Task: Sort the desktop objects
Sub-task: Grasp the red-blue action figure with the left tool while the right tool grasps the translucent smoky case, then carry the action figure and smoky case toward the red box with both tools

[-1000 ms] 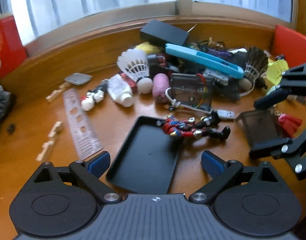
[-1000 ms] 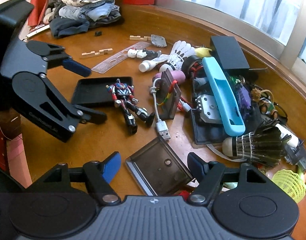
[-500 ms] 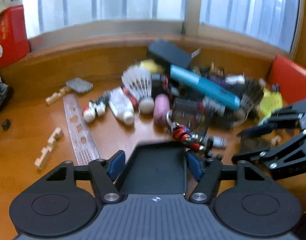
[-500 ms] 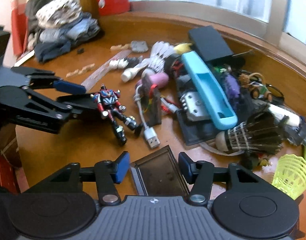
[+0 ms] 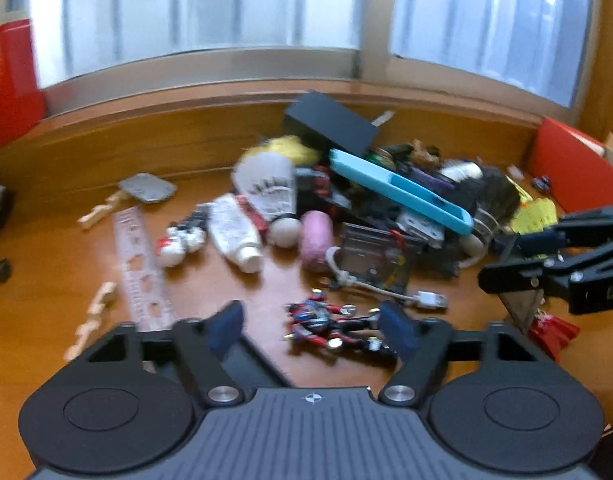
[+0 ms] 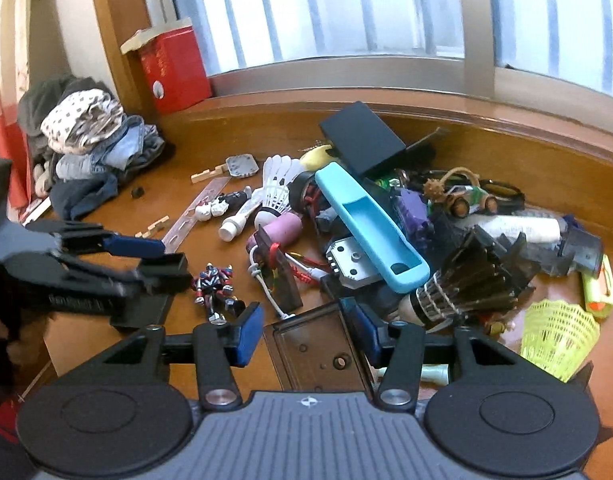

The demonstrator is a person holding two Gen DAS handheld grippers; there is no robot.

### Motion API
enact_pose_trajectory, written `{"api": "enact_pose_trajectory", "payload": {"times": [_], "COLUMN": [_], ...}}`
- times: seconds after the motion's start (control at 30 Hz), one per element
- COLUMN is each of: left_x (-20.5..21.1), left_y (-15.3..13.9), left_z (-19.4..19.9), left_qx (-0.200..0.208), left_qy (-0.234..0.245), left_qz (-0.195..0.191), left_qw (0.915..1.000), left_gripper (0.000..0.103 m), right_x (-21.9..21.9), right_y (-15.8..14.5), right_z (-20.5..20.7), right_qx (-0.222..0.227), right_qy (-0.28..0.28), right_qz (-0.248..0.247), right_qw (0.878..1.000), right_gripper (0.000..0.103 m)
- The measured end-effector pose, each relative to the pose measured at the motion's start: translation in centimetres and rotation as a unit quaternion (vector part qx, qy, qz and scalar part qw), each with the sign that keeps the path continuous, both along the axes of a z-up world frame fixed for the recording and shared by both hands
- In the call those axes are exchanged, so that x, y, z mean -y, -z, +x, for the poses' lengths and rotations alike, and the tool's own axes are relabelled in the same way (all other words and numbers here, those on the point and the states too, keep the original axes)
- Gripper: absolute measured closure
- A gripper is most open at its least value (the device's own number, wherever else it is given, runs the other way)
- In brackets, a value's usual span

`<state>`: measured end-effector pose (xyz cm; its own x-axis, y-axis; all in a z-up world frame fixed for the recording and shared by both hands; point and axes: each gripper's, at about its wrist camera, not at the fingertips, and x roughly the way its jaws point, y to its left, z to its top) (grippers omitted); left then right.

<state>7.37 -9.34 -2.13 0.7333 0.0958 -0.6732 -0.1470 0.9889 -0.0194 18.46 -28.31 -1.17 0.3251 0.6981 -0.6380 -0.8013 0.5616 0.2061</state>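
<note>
Tongs on the right: what are they doing?

— The right tongs (image 6: pixel 306 328) are pinching a smoky plastic case (image 6: pixel 318 356). A blue pad presses on each long edge. In the left wrist view the case hangs from them, clear of the desk (image 5: pixel 46 280).

And the left tongs (image 5: pixel 312 330)?

— Harder to say. Their fingers stand well apart, and a black tray (image 5: pixel 250 364) sits low between them, against the left finger. That view is blurred. From the right wrist view the tray's rim lies between the two fingers, but I cannot tell whether they actually clamp it.

Where is the toy robot figure (image 5: pixel 326 324)?

— Lying on the desk just ahead of the left tongs, untouched, between the tray and the smoky case.

What about the rest of the clutter?

— It is heaped toward the window. A long blue case (image 6: pixel 366 228) leans across the pile, with a black box (image 6: pixel 362 140) behind it. A white shuttlecock (image 6: pixel 276 192) and a pink cylinder (image 6: pixel 286 228) are beside it, and a black shuttlecock (image 6: pixel 466 284) lies at its near end. A yellow shuttlecock (image 6: pixel 558 332) is off to the right. A white cable ends in a USB plug (image 5: pixel 428 300) near the figure.

Anything on the left side?

— A clear ruler (image 5: pixel 140 276) lies flat on the desk, a heap of clothes (image 6: pixel 86 148) sits in the corner, and a red box (image 6: pixel 174 68) stands on the sill.
</note>
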Motion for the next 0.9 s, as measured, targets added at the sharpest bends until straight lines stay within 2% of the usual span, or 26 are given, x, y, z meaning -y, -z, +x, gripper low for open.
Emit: {"api": "enact_pose_trajectory", "payload": {"times": [0.1,0.23,0.3,0.33,0.4,0.47,0.6,0.9], "left_x": [1.0,1.5,1.2,0.9,0.4,0.2,0.4,1.5], "left_y": [1.1,2.6,3.1,3.3,3.4,3.3,2.3,-2.4], "left_z": [1.4,2.7,3.0,3.0,3.0,2.8,2.0,0.7], "left_qx": [-0.01,-0.036,-0.039,-0.036,-0.028,-0.024,-0.005,0.064], "left_qy": [0.037,0.064,0.067,0.067,0.064,0.055,0.047,0.048], "left_qz": [0.018,0.051,0.052,0.044,0.022,0.015,0.009,0.002], "left_qw": [0.9991,0.996,0.9957,0.9961,0.9973,0.9981,0.9988,0.9968], "left_gripper": [0.011,0.009,0.005,0.006,0.017,0.017,0.017,0.017], "right_x": [0.3,0.8,1.1,1.2,1.4,1.7,2.2,3.4], "right_y": [-0.2,-0.4,-0.4,-0.5,-0.5,-0.6,-0.7,-2.2], "right_z": [-0.2,-0.4,-0.5,-0.5,-0.6,-0.6,-0.7,-1.4], "right_qx": [-0.004,-0.004,-0.004,-0.004,-0.004,-0.004,-0.004,0.009], "right_qy": [0.011,0.024,0.03,0.034,0.04,0.046,0.058,0.079], "right_qz": [0.004,0.005,0.007,0.008,0.01,0.012,0.019,0.046], "right_qw": [1.0,1.0,1.0,0.999,0.999,0.999,0.998,0.996], "right_gripper": [0.05,0.05,0.05,0.05,0.05,0.05,0.05,0.05]}}
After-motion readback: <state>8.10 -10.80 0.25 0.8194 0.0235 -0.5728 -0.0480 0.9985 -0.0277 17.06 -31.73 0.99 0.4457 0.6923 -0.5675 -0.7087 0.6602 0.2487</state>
